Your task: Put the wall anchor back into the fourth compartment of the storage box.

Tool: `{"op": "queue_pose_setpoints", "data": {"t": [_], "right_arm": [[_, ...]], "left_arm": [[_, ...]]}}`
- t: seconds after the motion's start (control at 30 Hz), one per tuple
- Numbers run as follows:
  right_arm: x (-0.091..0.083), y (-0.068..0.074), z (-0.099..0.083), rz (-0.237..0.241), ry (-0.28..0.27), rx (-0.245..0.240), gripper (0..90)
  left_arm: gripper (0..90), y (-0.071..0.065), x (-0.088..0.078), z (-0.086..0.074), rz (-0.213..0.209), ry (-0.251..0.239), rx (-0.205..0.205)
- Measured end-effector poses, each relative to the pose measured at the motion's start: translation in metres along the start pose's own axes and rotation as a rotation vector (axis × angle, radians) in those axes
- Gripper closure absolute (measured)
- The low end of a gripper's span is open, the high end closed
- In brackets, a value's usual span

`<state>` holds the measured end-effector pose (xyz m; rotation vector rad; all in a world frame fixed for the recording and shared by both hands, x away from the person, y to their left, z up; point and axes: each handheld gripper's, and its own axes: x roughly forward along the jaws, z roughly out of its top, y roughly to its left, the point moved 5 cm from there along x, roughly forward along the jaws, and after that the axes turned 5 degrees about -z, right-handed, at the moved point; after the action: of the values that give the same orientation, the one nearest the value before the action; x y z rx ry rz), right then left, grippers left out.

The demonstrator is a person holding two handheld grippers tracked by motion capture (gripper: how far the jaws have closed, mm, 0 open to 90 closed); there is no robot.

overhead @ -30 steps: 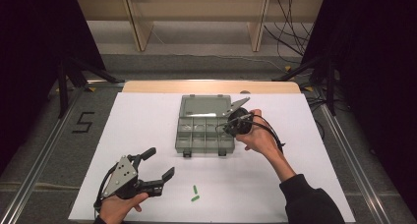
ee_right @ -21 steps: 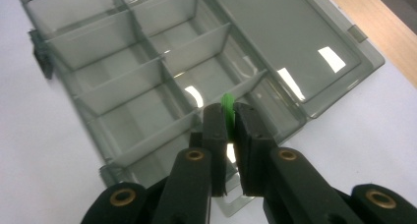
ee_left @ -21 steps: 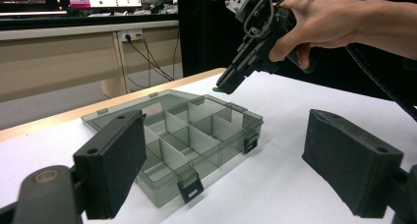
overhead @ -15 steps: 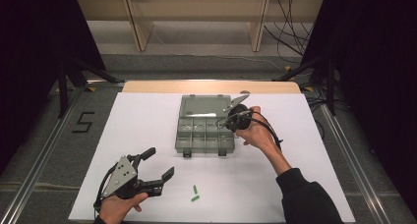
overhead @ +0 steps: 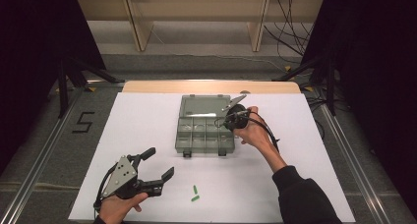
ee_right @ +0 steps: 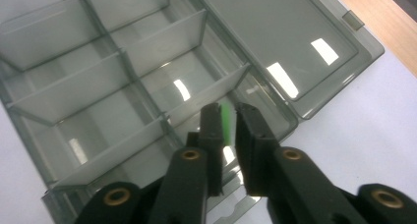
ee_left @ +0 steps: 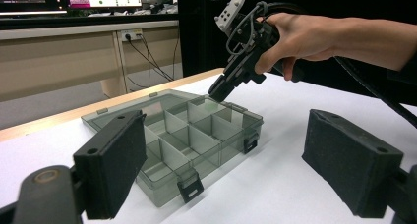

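A clear grey compartment box [overhead: 201, 152] lies open in the middle of the white table, its lid [overhead: 204, 106] flat behind it. My right gripper [overhead: 227, 124] hangs over the box's right rear compartment, shut on a small green piece [ee_right: 226, 118] that shows blurred between the jaws. In the left gripper view, the right gripper [ee_left: 216, 94] points down at the box [ee_left: 162, 182]. My left gripper [overhead: 160, 162] rests open near the front left of the table, holding nothing. Two more green pieces [overhead: 195, 193] lie on the table in front of the box.
The wooden table edge [overhead: 211, 86] runs behind the box, with shelving legs beyond it. A metal rail [overhead: 44, 150] borders the left side. White table surface [overhead: 319, 135] stretches right of the box. The compartments [ee_right: 162, 32] I can see hold nothing.
The right hand and its gripper have drifted slightly toward the far side over the box. The left gripper has stayed where it was.
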<state>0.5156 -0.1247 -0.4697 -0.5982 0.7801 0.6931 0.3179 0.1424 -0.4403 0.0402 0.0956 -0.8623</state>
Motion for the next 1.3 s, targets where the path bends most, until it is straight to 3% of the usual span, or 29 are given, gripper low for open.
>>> {"op": "queue_pose_setpoints", "data": {"t": [0.07, 0.17, 0.27, 0.33, 0.43, 0.5, 0.63, 0.93, 1.03, 1.3], "right_arm": [[0.002, 0.000, -0.001, -0.004, 0.008, 0.025, 63.2], [0.002, 0.002, 0.000, -0.011, 0.006, 0.022, 50.6], [-0.003, 0.006, 0.004, -0.002, -0.014, 0.034, 43.4], [-0.005, 0.008, 0.007, -0.018, -0.045, 0.014, 40.0], [-0.015, 0.017, 0.010, 0.000, -0.047, 0.011, 34.9], [-0.021, 0.023, 0.012, 0.002, -0.060, 0.014, 31.4], [-0.034, 0.035, 0.017, 0.034, -0.090, -0.023, 30.5], [-0.059, 0.079, 0.022, 0.120, -0.120, -0.136, 27.1], [-0.065, 0.093, 0.017, 0.147, -0.123, -0.178, 27.2], [-0.072, 0.126, -0.002, 0.220, -0.102, -0.236, 28.6]], "left_arm": [[15.8, 0.000, 0.000, 0.000, 0.000, -0.001, -0.005], [15.8, 0.000, 0.000, 0.000, -0.001, -0.002, 0.003], [15.8, 0.000, 0.000, 0.001, 0.001, -0.005, -0.001], [15.8, 0.000, 0.000, 0.001, 0.001, -0.004, -0.001], [15.8, -0.001, 0.001, 0.001, -0.009, -0.020, -0.009], [15.8, -0.001, -0.001, 0.001, 0.001, -0.004, -0.010], [15.8, -0.001, -0.001, 0.001, 0.002, -0.006, -0.008], [15.8, 0.000, -0.001, 0.001, 0.004, -0.007, -0.005], [15.8, 0.000, -0.001, 0.001, 0.005, -0.008, -0.006], [15.8, 0.000, -0.001, 0.001, 0.006, -0.007, -0.005]]}}
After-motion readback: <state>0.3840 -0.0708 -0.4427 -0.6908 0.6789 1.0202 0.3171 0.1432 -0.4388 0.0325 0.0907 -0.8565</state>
